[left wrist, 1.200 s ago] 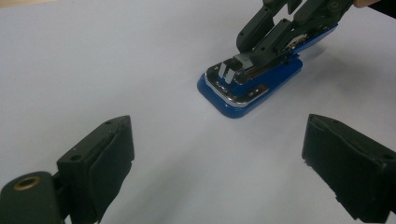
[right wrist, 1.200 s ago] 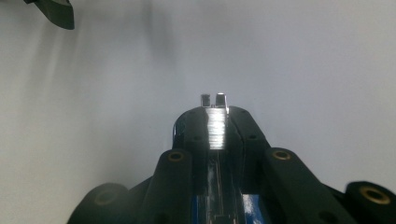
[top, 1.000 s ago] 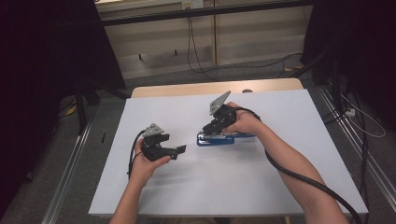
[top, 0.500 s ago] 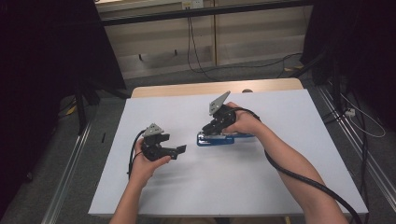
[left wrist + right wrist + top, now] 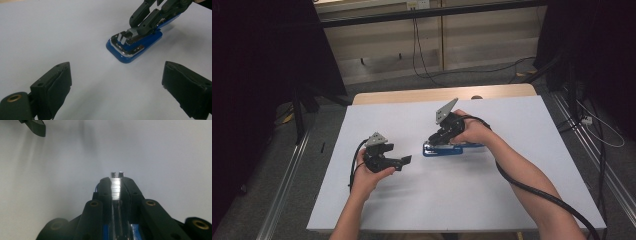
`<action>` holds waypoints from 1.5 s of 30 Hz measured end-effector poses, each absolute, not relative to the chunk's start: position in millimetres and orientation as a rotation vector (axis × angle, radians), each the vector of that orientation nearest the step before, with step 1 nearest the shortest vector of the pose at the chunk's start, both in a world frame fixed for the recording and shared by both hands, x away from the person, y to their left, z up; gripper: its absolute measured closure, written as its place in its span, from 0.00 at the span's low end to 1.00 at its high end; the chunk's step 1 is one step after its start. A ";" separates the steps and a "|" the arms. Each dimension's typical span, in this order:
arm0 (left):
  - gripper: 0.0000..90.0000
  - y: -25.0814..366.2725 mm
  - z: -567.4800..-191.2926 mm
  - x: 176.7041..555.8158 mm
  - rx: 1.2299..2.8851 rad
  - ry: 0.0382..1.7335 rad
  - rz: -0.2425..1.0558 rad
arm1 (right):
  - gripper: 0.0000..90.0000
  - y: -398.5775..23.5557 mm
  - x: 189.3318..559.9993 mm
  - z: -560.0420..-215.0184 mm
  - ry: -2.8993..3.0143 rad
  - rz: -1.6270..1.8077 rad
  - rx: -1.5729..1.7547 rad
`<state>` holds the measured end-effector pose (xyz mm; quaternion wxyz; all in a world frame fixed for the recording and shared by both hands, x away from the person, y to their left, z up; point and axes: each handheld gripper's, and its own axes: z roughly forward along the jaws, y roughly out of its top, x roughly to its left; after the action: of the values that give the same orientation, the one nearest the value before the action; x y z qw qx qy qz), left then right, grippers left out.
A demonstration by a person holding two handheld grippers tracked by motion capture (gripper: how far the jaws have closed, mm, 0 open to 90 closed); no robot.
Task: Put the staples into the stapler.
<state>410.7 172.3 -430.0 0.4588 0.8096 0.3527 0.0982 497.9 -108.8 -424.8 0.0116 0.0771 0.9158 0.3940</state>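
A blue stapler (image 5: 443, 149) with a chrome top (image 5: 130, 48) lies flat near the middle of the white table (image 5: 512, 200). My right gripper (image 5: 438, 139) comes down on it from the right, its jaws shut on the stapler's metal upper arm (image 5: 115, 188), which shows as a bright strip between the black fingers (image 5: 105, 187). My right gripper (image 5: 115, 182) hides most of the blue base. My left gripper (image 5: 404, 161) is held low over the table, left of the stapler and pointing toward it. My left gripper (image 5: 115, 90) is open, nothing between its pads (image 5: 60, 80).
One jaw of the left gripper (image 5: 35, 126) shows at the top left of the right gripper view. A thick black cable (image 5: 537, 192) runs along the right forearm. A wooden strip (image 5: 442, 94) edges the table's far side. Metal rails (image 5: 287, 190) and floor cables (image 5: 597, 125) flank it.
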 end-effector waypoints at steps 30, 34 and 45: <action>0.10 172.6 -429.6 410.5 1.984 0.869 0.239 | 0.88 -111.2 500.2 -423.0 2.852 1.215 0.224; 0.10 172.4 -429.6 410.7 1.990 0.865 0.240 | 0.88 -111.3 500.2 -425.2 2.854 1.213 0.224; 0.10 172.4 -429.7 410.9 1.988 0.866 0.238 | 0.88 -110.2 500.0 -427.8 2.852 1.202 0.208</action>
<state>410.9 172.4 -429.7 0.4618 0.8084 0.3519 0.0969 500.0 -110.2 -427.8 0.0197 0.0670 0.9193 0.3873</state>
